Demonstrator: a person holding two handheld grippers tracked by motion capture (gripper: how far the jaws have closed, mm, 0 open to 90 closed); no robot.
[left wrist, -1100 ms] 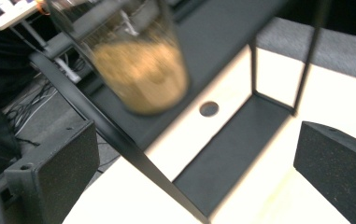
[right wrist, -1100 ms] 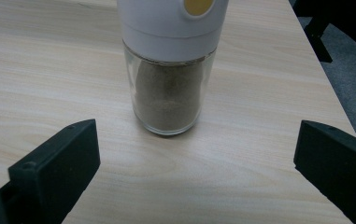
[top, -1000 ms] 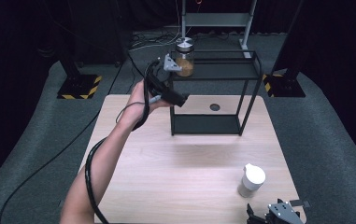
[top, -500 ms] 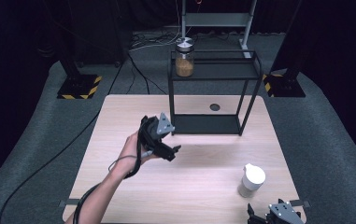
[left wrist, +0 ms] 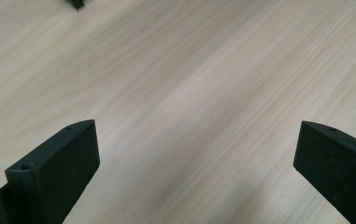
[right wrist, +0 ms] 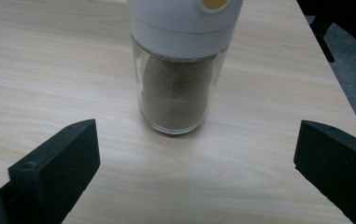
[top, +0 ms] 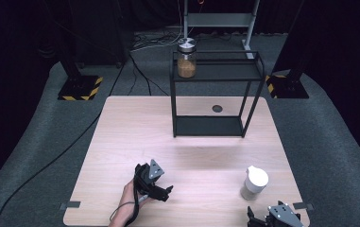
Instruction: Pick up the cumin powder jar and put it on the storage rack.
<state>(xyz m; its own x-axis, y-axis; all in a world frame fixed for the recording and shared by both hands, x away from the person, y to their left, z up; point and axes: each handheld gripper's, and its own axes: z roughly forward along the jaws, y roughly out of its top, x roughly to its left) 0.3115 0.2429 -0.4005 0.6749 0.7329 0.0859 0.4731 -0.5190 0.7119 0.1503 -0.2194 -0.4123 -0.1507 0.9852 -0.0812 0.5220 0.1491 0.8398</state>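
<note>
Left gripper (top: 161, 189) pulled back from shelf jar (top: 186, 58), fingers released. Right gripper (right wrist: 196, 154) fingers spread; shaker (right wrist: 180, 65) just ahead, tall, top-heavy: off-centre close could topple it.

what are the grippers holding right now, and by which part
Nothing. The left gripper is open over bare table; the right gripper is open, short of the white-capped shaker.

Lab studio: black curtains (top: 31, 42), weighted stands (top: 79, 87), floor cables (top: 144, 71).

Wooden table (top: 121, 142); rack (top: 210, 125); shaker (top: 254, 183)
</note>
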